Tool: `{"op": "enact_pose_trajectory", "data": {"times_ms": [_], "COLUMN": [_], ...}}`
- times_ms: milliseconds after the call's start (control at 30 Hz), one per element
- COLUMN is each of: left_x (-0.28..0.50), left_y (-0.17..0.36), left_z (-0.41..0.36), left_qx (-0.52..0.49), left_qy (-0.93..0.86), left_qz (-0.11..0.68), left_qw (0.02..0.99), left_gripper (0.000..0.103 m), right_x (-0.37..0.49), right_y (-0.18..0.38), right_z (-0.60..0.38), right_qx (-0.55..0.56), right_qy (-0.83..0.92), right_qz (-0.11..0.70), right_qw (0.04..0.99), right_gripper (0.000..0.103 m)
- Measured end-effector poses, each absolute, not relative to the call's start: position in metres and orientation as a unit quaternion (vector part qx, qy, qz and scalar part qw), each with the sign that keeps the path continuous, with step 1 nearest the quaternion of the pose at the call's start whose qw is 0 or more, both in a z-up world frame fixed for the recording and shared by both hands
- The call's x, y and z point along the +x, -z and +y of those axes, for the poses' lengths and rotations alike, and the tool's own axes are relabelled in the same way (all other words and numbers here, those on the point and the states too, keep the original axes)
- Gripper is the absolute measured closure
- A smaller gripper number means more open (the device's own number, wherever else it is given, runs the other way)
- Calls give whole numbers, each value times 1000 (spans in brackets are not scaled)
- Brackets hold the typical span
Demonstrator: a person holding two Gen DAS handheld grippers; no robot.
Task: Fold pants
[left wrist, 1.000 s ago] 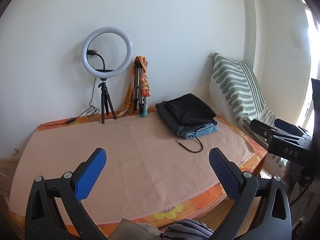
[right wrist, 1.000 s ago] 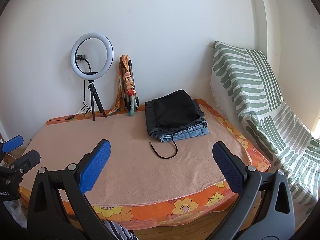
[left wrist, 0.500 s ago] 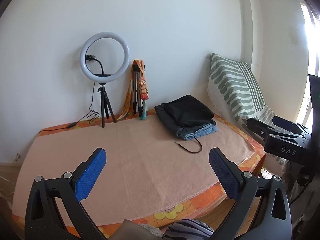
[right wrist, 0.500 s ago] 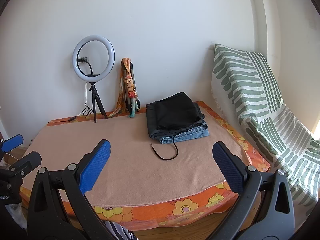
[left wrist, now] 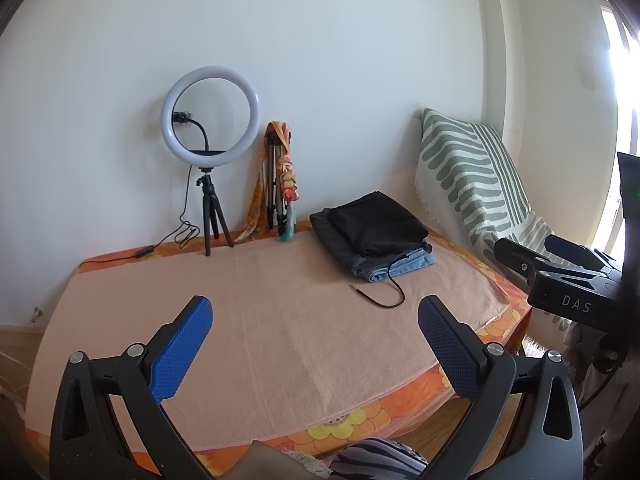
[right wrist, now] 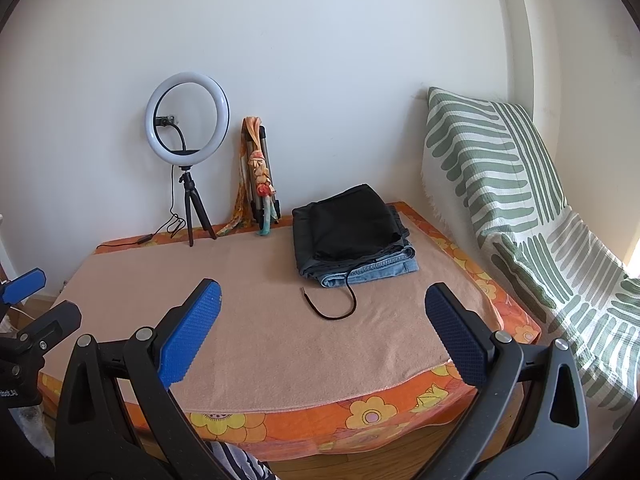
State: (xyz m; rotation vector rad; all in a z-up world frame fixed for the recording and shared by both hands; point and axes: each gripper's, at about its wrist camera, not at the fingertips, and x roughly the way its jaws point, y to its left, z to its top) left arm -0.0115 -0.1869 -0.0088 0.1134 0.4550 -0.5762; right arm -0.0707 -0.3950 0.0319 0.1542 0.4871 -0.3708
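A stack of folded pants point(left wrist: 372, 236) lies at the far right of the table: black pants on top, dark grey beneath, blue jeans at the bottom. It also shows in the right wrist view point(right wrist: 352, 236). A black drawstring point(right wrist: 334, 304) trails from the stack onto the cloth. My left gripper point(left wrist: 316, 340) is open and empty, held back over the table's near edge. My right gripper point(right wrist: 324, 328) is open and empty, also near the front edge, well short of the stack.
The table has a peach cloth point(left wrist: 260, 312) over an orange flowered cover point(right wrist: 360, 416). A ring light on a tripod point(left wrist: 208, 152) and a folded tripod with a scarf point(left wrist: 278, 184) stand by the back wall. A green striped throw point(right wrist: 512, 200) covers a seat to the right.
Both grippers have drawn back and risen slightly, so the table looks a little lower and farther. The pants stack has not moved.
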Motion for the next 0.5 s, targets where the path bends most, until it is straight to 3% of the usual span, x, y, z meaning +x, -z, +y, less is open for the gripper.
{"op": "enact_pose_trajectory", "data": {"times_ms": [500], "left_x": [-7], "left_y": [11], "left_z": [-184], "left_qx": [53], "left_qy": [274], "left_qz": [222], "left_qw": [934], "left_gripper": [1], "right_x": [-70], "right_y": [-30], "right_z": [-391], "right_qx": [81], "right_qy": [178], "right_qz": [242], "right_qw": [950], "right_gripper": [0]}}
